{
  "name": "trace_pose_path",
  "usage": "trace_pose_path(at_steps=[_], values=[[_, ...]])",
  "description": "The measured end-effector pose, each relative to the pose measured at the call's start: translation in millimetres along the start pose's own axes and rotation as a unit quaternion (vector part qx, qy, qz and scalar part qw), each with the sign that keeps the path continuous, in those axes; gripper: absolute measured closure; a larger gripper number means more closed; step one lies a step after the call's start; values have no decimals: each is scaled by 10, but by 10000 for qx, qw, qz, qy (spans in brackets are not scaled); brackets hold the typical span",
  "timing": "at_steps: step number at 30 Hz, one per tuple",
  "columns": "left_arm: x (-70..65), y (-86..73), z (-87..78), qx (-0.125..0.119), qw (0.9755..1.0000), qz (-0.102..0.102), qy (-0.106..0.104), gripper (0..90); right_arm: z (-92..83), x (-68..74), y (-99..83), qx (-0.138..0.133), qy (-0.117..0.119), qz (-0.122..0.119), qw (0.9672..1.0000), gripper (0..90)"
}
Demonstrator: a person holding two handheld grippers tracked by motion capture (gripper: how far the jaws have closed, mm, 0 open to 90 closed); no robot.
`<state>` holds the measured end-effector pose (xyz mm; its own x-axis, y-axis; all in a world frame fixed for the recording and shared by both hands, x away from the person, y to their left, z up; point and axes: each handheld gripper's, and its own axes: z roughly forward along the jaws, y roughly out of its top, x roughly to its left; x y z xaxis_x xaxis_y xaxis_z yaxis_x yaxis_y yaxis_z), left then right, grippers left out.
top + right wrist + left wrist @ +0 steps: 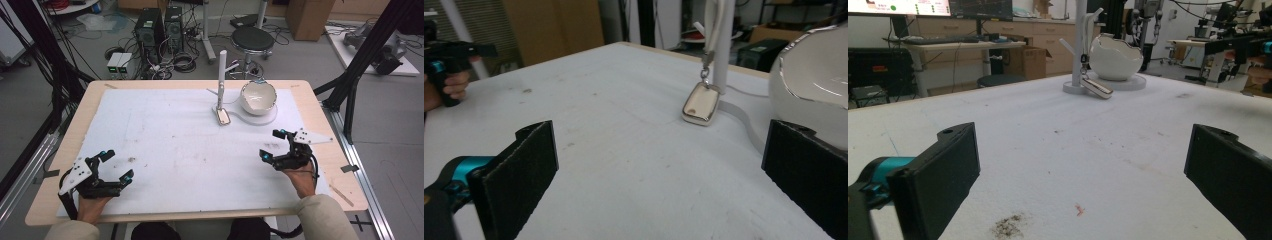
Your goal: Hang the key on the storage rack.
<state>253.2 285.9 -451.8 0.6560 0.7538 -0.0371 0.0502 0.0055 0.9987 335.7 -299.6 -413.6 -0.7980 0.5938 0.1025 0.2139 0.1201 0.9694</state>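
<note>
Start pose, nothing grasped yet, my read. Lower left of high view: left gripper point(111, 169) wide open, empty, on tabletop point(165, 145). Upper middle: white stand point(221, 80) with key fob point(223, 116) hanging from it, fob resting on the mat; cracked-egg bowl point(258, 97) just right. Lower right: right gripper point(276, 145) wide open, empty. Next likely needs a reach toward fob. Right gripper view shows fob's ring point(705, 73); high view too small.

Stand point(221, 80) and bowl point(258, 97) block far side.
</note>
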Motion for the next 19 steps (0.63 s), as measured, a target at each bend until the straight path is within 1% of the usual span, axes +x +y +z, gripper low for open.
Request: trace_pose_path(at_steps=[1,2,3,4,5,6,8,10,12,16,19], values=[[1,-1,0,-6,10000,-2,-5,17,-17,12,-55,-73,-81,44,9999,5],[3,-1,-3,-4,10000,1,4,17,-17,12,-55,-73,-81,44,9999,5],[5,-1,-4,-9,10000,-6,5,17,-30,21,-105,-122,-180,83,9997,5],[6,-1,-4,-7,10000,-7,17,17,-49,39,-181,-248,-328,43,9991,5],[6,-1,-4,-7,10000,-7,17,17,-49,39,-181,-248,-328,43,9991,5],[4,-1,-2,-6,10000,-22,25,17,-67,53,-261,-333,-456,61,9984,5],[8,0,-3,11,10000,-14,21,17,-68,50,-316,-392,-515,46,9979,5],[7,0,-3,9,10000,-17,19,17,-66,52,-379,-383,-577,87,9976,6],[2,-2,-5,-24,10000,-18,33,18,-76,62,-380,-460,-623,92,9970,5],[7,-2,-6,-20,10000,-55,20,18,-82,59,-390,-468,-628,121,9969,5],[3,-2,-5,-29,10000,-31,28,18,-74,57,-389,-457,-652,53,9968,6]])
